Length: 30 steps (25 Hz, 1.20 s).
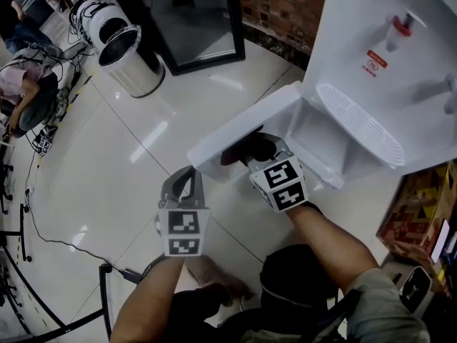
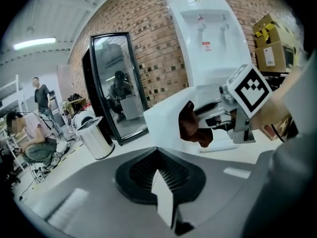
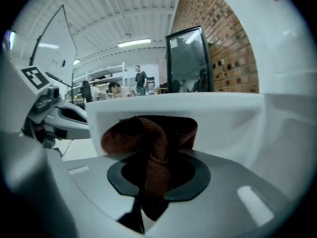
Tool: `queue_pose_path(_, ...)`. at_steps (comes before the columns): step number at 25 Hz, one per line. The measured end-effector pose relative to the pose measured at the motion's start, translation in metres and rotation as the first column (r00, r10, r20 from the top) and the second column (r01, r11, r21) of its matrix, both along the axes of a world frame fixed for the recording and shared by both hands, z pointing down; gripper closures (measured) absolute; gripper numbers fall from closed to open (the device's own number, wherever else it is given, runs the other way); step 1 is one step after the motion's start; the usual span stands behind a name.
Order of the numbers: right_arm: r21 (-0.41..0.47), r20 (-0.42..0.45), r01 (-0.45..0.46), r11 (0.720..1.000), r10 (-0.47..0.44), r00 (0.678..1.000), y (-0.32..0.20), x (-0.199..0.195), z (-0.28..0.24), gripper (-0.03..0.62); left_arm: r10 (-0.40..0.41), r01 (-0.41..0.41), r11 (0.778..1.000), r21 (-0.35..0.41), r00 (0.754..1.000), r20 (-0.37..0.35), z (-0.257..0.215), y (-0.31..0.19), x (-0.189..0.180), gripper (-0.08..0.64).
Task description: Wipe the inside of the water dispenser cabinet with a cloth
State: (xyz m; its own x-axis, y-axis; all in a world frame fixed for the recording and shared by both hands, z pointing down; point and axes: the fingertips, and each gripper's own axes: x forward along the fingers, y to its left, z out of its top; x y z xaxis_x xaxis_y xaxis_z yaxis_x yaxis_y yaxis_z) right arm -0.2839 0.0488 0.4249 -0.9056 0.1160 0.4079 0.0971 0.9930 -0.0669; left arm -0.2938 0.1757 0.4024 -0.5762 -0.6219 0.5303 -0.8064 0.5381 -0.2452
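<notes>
The white water dispenser (image 1: 400,41) stands at the right with its lower cabinet door (image 1: 235,131) swung open toward me. My right gripper (image 1: 258,156) is shut on a brown cloth (image 1: 250,148), and the cloth sits against the inner face of that door. In the right gripper view the cloth (image 3: 148,138) bunches out of the jaws in front of the door's recessed panel (image 3: 223,118). My left gripper (image 1: 184,181) is shut with nothing in it, just below the door's outer edge. In the left gripper view the cloth (image 2: 190,128) shows at the door's edge (image 2: 163,120).
A steel bin (image 1: 128,59) and a black-framed mirror (image 1: 193,20) stand on the tiled floor behind the door, by a brick wall. Cardboard boxes (image 1: 421,206) sit to the dispenser's right. A crouching person (image 1: 25,91) and cables are at the far left.
</notes>
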Motion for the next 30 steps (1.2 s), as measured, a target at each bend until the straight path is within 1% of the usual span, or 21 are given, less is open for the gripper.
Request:
queue_pose_path(2,-0.002,-0.002,-0.079,0.997,0.079,0.997,-0.023,-0.003,0.007,0.494,-0.009,0.009,1.0,0.0,1.0,-0.001,0.001,0.0,-0.002,0.56)
queue_pose_path(4,-0.027,0.003,-0.196,0.98,0.196,0.981,-0.052,0.001,0.012,0.495,-0.015,0.015,1.0,0.0,1.0,0.0,0.001,0.0,-0.003,0.56)
queue_pose_path(5,-0.048,0.006,-0.268,0.962,0.269,0.963,-0.07,0.006,0.013,0.495,-0.016,0.016,1.0,-0.001,1.0,-0.001,0.002,0.0,-0.003,0.56)
queue_pose_path(7,-0.085,0.01,-0.404,0.911,0.406,0.914,-0.107,0.019,0.013,0.495,-0.015,0.015,1.0,-0.004,1.0,-0.001,0.003,-0.001,-0.003,0.56)
queue_pose_path(9,-0.096,0.009,-0.498,0.862,0.501,0.865,-0.136,0.036,0.011,0.495,-0.014,0.014,1.0,-0.007,1.0,0.0,0.005,0.0,-0.004,0.56)
queue_pose_path(12,-0.112,-0.001,-0.576,0.81,0.579,0.815,-0.159,0.06,0.011,0.495,-0.02,0.02,1.0,-0.015,1.0,0.001,0.007,0.001,-0.005,0.56)
queue_pose_path(13,-0.13,-0.006,-0.569,0.812,0.573,0.82,-0.159,0.064,0.011,0.495,-0.022,0.022,1.0,-0.016,1.0,0.001,0.007,0.0,-0.006,0.56)
queue_pose_path(14,-0.149,-0.005,-0.527,0.837,0.532,0.847,-0.151,0.064,0.009,0.495,-0.023,0.023,1.0,-0.015,1.0,0.001,0.007,-0.001,-0.006,0.56)
queue_pose_path(15,-0.164,0.004,-0.445,0.881,0.451,0.892,-0.134,0.062,0.006,0.495,-0.024,0.024,1.0,-0.013,1.0,0.001,0.007,-0.002,-0.007,0.56)
queue_pose_path(16,-0.172,0.018,-0.323,0.931,0.331,0.943,-0.107,0.057,0.001,0.495,-0.024,0.024,1.0,-0.011,1.0,0.001,0.007,-0.002,-0.007,0.56)
queue_pose_path(17,-0.173,0.031,-0.173,0.97,0.181,0.983,-0.073,0.052,-0.004,0.495,-0.025,0.025,1.0,-0.009,1.0,0.001,0.007,-0.002,-0.008,0.56)
queue_pose_path(18,-0.17,0.037,-0.011,0.985,0.018,0.999,-0.035,0.048,-0.008,0.495,-0.027,0.027,1.0,-0.008,1.0,0.0,0.007,-0.001,-0.009,0.56)
queue_pose_path(19,-0.169,0.031,0.144,0.975,-0.141,0.989,0.004,0.047,-0.01,0.495,-0.031,0.031,0.999,-0.008,1.0,-0.001,0.007,0.0,-0.01,0.56)
queue_pose_path(20,-0.169,0.014,0.281,0.945,-0.283,0.959,0.041,0.048,-0.009,0.495,-0.035,0.035,0.999,-0.007,0.999,-0.002,0.007,0.001,-0.011,0.56)
queue_pose_path(22,-0.167,-0.046,0.479,0.862,-0.492,0.869,0.1,0.053,0.003,0.494,-0.041,0.041,0.999,-0.007,0.999,-0.006,0.007,0.001,-0.011,0.56)
queue_pose_path(23,-0.16,-0.083,0.536,0.829,-0.552,0.83,0.12,0.054,0.013,0.494,-0.041,0.041,0.999,-0.007,0.999,-0.006,0.007,0.001,-0.011,0.56)
queue_pose_path(24,-0.146,-0.12,0.563,0.814,-0.579,0.806,0.133,0.053,0.026,0.494,-0.041,0.041,0.999,-0.007,0.999,-0.006,0.007,0.001,-0.01,0.56)
queue_pose_path(25,-0.131,-0.149,0.563,0.816,-0.577,0.803,0.137,0.049,0.038,0.494,-0.041,0.041,0.999,-0.007,0.999,-0.005,0.007,0.001,-0.01,0.56)
queue_pose_path(26,-0.122,-0.168,0.538,0.834,-0.552,0.817,0.134,0.043,0.048,0.494,-0.041,0.041,0.999,-0.006,0.999,-0.005,0.007,0.0,-0.01,0.56)
queue_pose_path(28,-0.123,-0.178,0.428,0.896,-0.444,0.878,0.11,0.028,0.059,0.494,-0.041,0.041,0.999,-0.002,0.999,-0.007,0.007,-0.001,-0.01,0.56)
queue_pose_path(30,-0.13,-0.167,0.259,0.957,-0.278,0.946,0.07,0.012,0.063,0.494,-0.044,0.044,0.999,0.005,0.999,-0.009,0.007,-0.001,-0.012,0.56)
